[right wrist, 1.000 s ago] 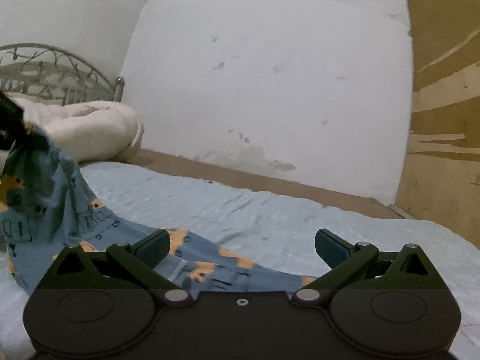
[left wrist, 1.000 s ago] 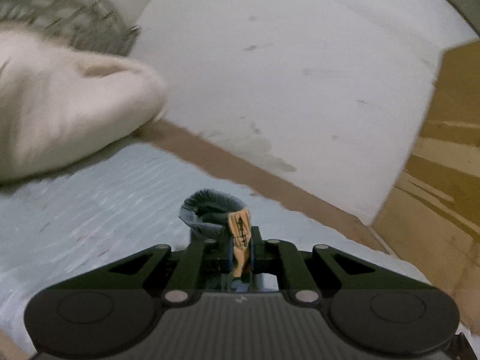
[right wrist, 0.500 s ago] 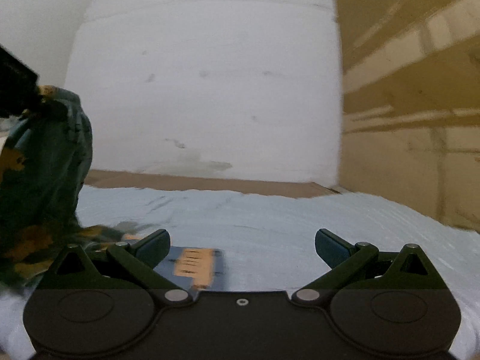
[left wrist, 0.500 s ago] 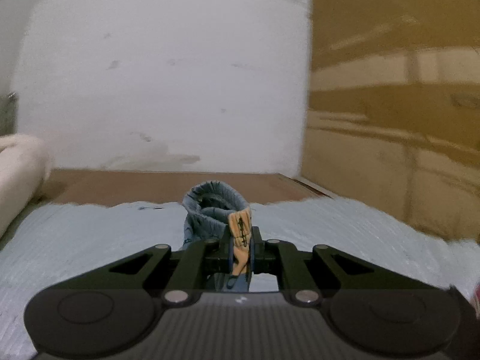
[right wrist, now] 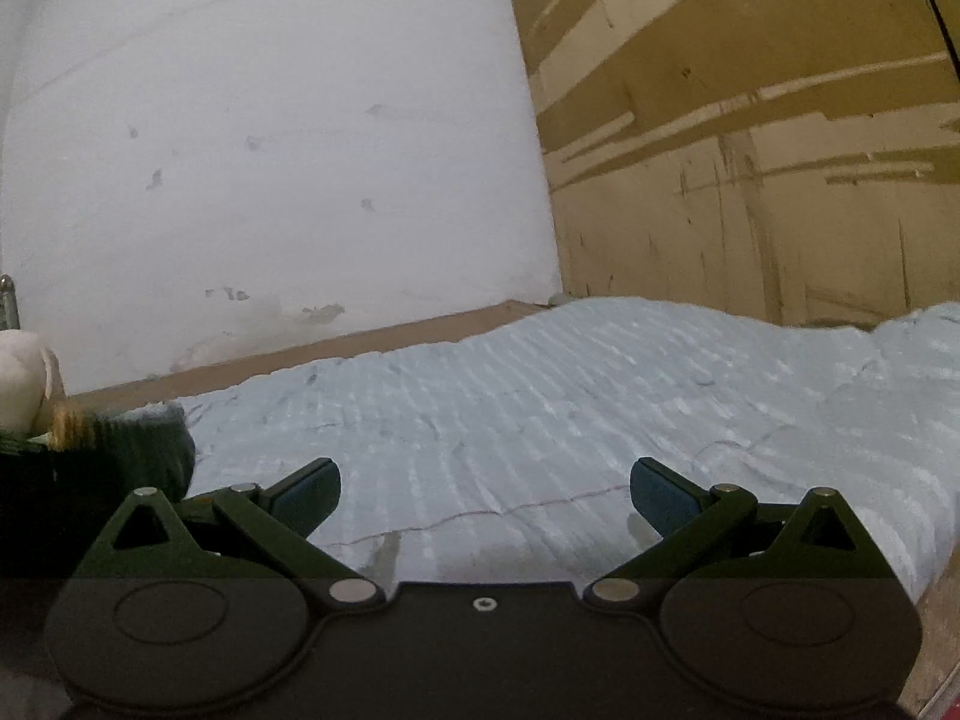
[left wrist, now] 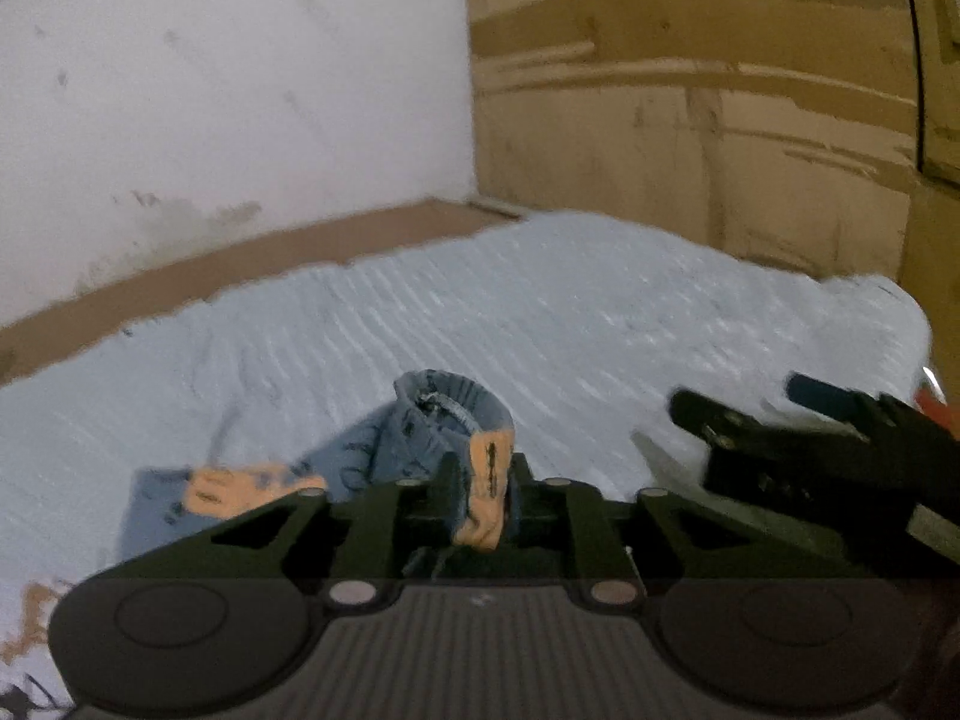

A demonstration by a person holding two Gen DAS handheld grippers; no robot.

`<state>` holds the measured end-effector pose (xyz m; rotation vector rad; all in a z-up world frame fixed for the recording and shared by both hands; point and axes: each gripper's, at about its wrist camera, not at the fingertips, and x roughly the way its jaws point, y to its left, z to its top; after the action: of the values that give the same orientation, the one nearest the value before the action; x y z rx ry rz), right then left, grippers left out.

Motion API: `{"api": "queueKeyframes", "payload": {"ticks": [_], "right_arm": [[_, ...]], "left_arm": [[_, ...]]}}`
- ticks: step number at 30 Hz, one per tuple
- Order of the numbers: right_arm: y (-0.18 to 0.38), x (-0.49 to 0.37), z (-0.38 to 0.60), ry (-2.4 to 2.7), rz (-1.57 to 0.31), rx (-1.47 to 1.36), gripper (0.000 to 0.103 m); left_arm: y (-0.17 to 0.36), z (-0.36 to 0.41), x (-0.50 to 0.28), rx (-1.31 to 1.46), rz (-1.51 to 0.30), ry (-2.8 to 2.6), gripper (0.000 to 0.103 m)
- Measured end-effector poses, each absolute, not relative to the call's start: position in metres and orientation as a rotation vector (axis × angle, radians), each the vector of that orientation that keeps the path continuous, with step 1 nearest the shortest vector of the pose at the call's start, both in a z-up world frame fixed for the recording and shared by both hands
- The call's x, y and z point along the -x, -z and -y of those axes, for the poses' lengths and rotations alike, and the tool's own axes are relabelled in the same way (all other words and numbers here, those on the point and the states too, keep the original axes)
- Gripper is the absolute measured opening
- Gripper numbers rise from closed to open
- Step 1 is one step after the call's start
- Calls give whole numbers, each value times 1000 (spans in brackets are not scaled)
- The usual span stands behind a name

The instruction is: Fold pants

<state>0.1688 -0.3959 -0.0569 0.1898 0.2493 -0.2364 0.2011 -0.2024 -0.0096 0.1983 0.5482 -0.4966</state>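
Home bedroom: bed with pale blue sheet [right wrist: 540, 396], pillow [right wrist: 21, 378], stained white wall [right wrist: 270, 150].

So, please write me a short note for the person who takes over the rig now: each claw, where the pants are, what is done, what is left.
Left claw: jaws opening, a blue and orange fold of the pants is between them; the cloth is not yet free.
Right claw: open, empty, over the light blue bedsheet, to the right of the left one.
Pants: bunched on the sheet right in front of the left claw, one part spread flat to its left.
Done: the held end is carried over and down onto the sheet.
Left: finish the release, then probably smooth and make the next fold; how tidy the fold is cannot be seen.
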Motion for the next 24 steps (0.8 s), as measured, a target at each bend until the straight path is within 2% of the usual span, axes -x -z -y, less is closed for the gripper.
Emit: {"api": "queueKeyframes", "payload": {"ticks": [1,2,4,8,12,16,21,24], "right_arm": [[58,-170,397,238,-254,-194,102],[60,-173,398,239,-260,-195,102],[61,-167,397,244,-271,-187,102],[64,-165,389,249,-279,-172,102],[65,-163,385,245,-276,-164,102],[63,-158,380,218,-233,-178,102],[54,-144,367,133,-123,-190,102],[46,-147,349,106,-169,-182,102]], "left_arm": [[12,200,-201,-183,-572,512,37],[12,197,-200,-160,-583,522,55],[6,185,-202,-122,-571,515,74],[-14,166,-205,-66,-538,473,93],[-35,139,-205,-4,-524,344,102],[-46,106,-208,-24,-512,159,102],[-41,61,-221,-72,-617,-47,102],[-23,32,-223,13,-665,-85,102]]}}
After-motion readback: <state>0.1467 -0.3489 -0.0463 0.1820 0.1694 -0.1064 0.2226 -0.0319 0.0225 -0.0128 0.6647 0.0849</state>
